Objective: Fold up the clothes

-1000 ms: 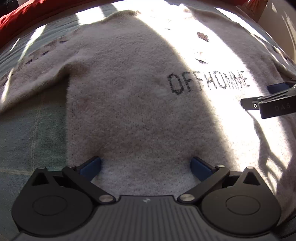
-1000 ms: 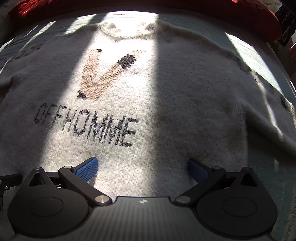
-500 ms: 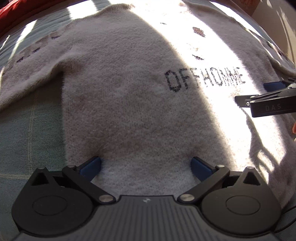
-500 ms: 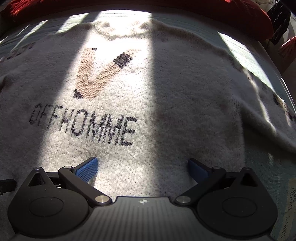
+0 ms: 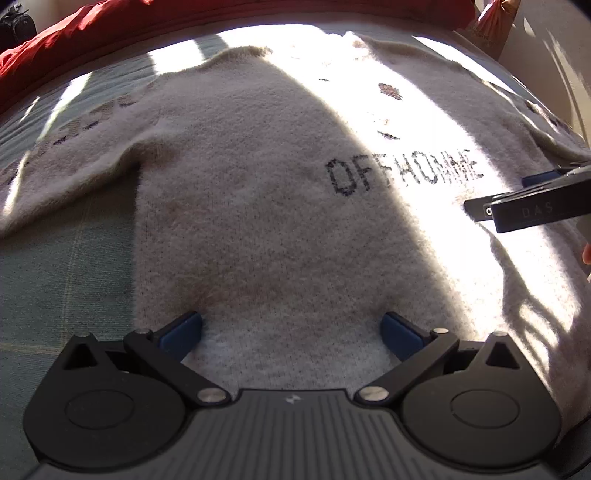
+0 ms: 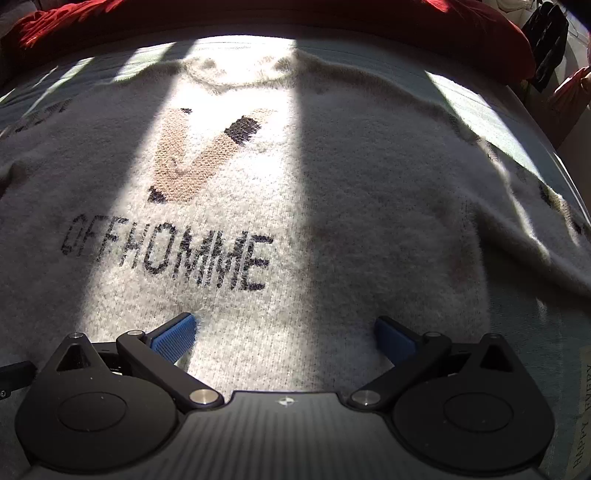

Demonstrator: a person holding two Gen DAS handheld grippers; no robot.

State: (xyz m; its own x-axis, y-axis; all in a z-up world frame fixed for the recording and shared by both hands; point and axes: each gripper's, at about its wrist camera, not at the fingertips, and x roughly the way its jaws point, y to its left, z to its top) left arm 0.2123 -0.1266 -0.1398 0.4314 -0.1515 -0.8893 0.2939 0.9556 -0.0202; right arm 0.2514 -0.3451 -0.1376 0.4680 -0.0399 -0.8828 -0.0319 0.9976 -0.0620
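A cream fuzzy sweater (image 5: 258, 192) with dark "OFFHOMME" lettering lies flat, front up, on a pale green bedspread (image 5: 62, 266). It also shows in the right wrist view (image 6: 351, 192), with a tan and black motif under the collar. My left gripper (image 5: 291, 328) is open, its blue pads spread over the sweater's lower hem on the left half. My right gripper (image 6: 284, 328) is open over the hem below the lettering. The right gripper also shows from the side in the left wrist view (image 5: 532, 206).
A red blanket (image 6: 258, 14) runs along the far edge of the bed, also in the left wrist view (image 5: 74, 33). The sleeves (image 5: 70, 155) spread out to both sides (image 6: 535, 206). Dark items (image 6: 550, 40) stand off the bed at the far right.
Both grippers stay open and low over the hem. The views shift slightly; the sweater has not moved.
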